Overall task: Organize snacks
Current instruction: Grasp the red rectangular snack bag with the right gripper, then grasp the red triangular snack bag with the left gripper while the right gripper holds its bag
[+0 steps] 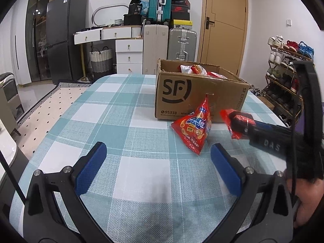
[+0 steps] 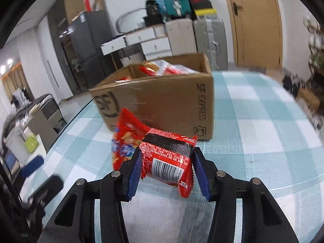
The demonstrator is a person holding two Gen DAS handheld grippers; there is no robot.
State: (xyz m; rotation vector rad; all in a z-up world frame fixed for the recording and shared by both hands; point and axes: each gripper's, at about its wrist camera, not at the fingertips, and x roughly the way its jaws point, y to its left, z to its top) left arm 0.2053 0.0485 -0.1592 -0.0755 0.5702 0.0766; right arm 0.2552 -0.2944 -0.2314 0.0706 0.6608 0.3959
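A brown SF Express cardboard box point(image 1: 199, 93) stands on the checked tablecloth with several red snack packets inside; it also shows in the right wrist view point(image 2: 162, 105). A red triangular snack bag point(image 1: 194, 128) stands just in front of the box, also seen in the right wrist view point(image 2: 126, 139). My right gripper point(image 2: 167, 158) is shut on a red and black snack packet point(image 2: 168, 158) and holds it above the table before the box; it shows in the left wrist view point(image 1: 241, 125). My left gripper point(image 1: 159, 151) is open and empty, low over the table, left of the triangular bag.
The blue and white checked table point(image 1: 121, 121) spreads to the left of the box. Behind it stand suitcases point(image 1: 182, 42), white drawers point(image 1: 129, 52), a dark fridge point(image 1: 62, 36) and a wooden door point(image 1: 224, 20). A shoe rack point(image 1: 287, 75) stands on the right.
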